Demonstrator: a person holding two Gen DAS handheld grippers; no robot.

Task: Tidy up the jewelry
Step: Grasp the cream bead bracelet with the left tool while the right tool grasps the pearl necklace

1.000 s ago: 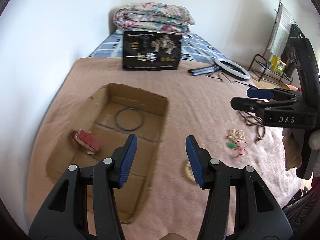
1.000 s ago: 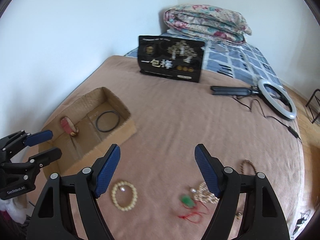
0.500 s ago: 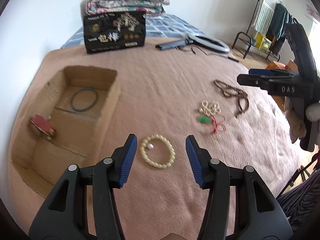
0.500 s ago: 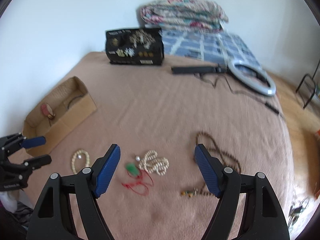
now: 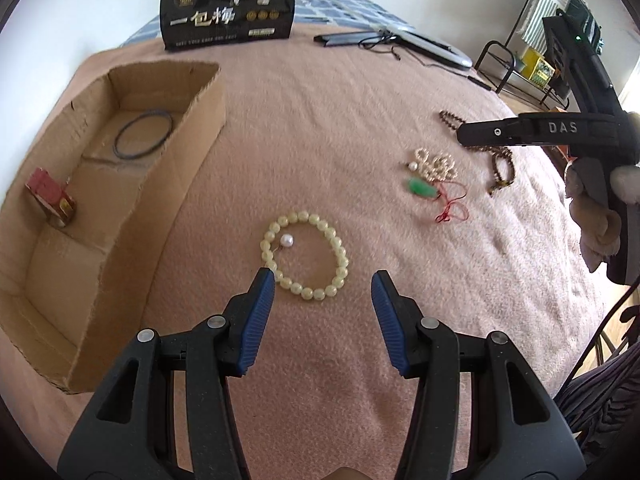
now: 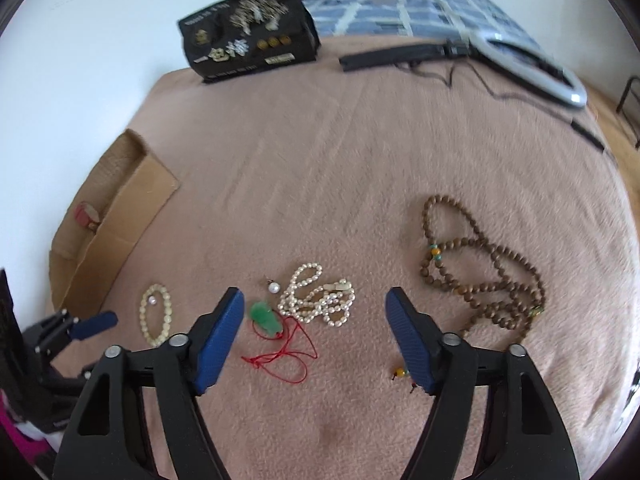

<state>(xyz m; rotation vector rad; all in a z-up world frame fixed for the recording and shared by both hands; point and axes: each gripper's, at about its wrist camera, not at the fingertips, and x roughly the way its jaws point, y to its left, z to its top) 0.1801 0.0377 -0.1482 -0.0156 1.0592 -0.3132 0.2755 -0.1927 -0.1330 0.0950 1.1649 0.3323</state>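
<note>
Both claws are hanging wide open over the pink blanket (image 5: 320,112), gripping nothing. Left claw (image 5: 323,286) is hovering just above the pale bead bracelet (image 5: 305,255), whose near edge is lying between the blue fingertips (image 5: 262,296), with the left tip right at the beads. A loose white pearl (image 5: 287,241) is sitting inside the bracelet's ring.

Right claw (image 6: 314,306) is poised above the pearl necklace (image 6: 320,300), which is lying bunched just ahead of the gap between its tips. Touching that heap on the left side, a green pendant (image 6: 265,317) is trailing a red cord (image 6: 286,358) back toward the claw, and a second single pearl (image 6: 273,288) is resting just beside the necklace. Off to the right, near the blanket's right edge, a long string of brown wooden beads (image 6: 480,272) is sprawling in loops, with a small orange bead (image 6: 399,372) lying just beside the right fingertip.

Along the blanket's left edge, an open cardboard box (image 5: 176,168) is holding a dark thin bangle (image 5: 142,139) at its far end and a small red item (image 5: 50,196) against its left wall. At the far edge a black printed box (image 5: 228,8) is standing upright, and a ring light (image 6: 532,68) with its cable is lying toward the far right corner. Nothing is standing between either claw and the jewelry beneath it.
</note>
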